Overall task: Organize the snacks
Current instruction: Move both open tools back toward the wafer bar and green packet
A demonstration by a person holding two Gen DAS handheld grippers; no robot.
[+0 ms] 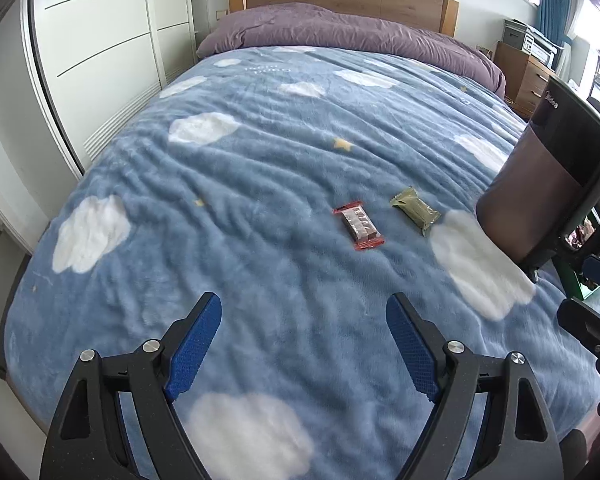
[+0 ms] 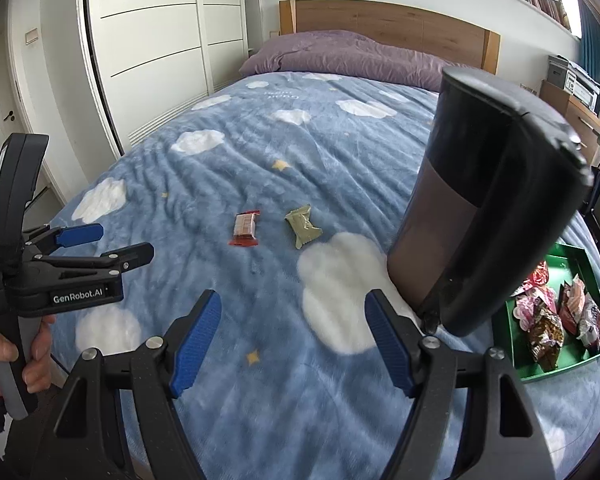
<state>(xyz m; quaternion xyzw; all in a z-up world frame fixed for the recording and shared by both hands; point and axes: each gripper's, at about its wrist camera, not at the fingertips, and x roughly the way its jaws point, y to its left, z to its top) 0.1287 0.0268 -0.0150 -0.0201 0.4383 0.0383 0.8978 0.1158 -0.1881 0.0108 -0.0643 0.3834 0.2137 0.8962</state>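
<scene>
Across the middle of the frame a blue cloud blanket (image 1: 260, 184) covers the bed, white closet (image 1: 100, 40) at upper left, while the left gripper (image 1: 303, 344) and right gripper (image 2: 293, 340) both gape wide, holding nothing.

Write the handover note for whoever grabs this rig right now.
Left claw: open, empty, over the blanket.
Right claw: open, empty, beside the tall dark appliance.
Done: several wrapped snacks already sit in the green tray at the right.
Left: the red-wrapped bar and the olive-green packet lie loose on the blanket, side by side, apart. They likely go in the tray next.
</scene>
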